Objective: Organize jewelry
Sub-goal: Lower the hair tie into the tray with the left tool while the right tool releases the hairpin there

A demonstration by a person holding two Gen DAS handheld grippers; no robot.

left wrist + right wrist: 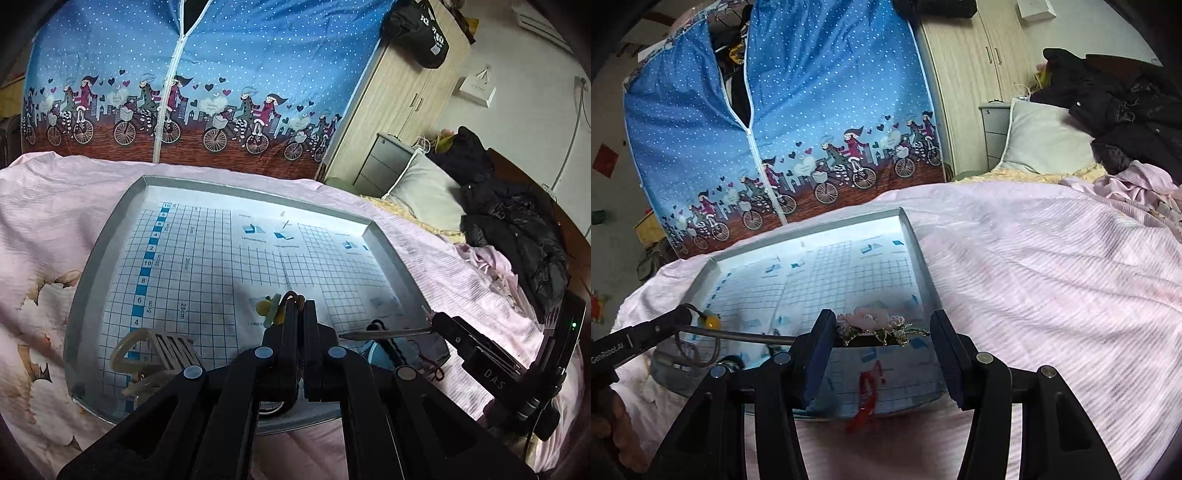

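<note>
a grey tray [110, 236] lined with blue-gridded paper fills the middle of the left wrist view. a brown cord with a yellow bead [264, 307] sits at lower centre. a cream comb-like piece [155, 347] lies lower left. in the right wrist view, a pink flower hairpin [871, 323] with green leaves sits at centre, a red cord [866, 395] below it.
</note>
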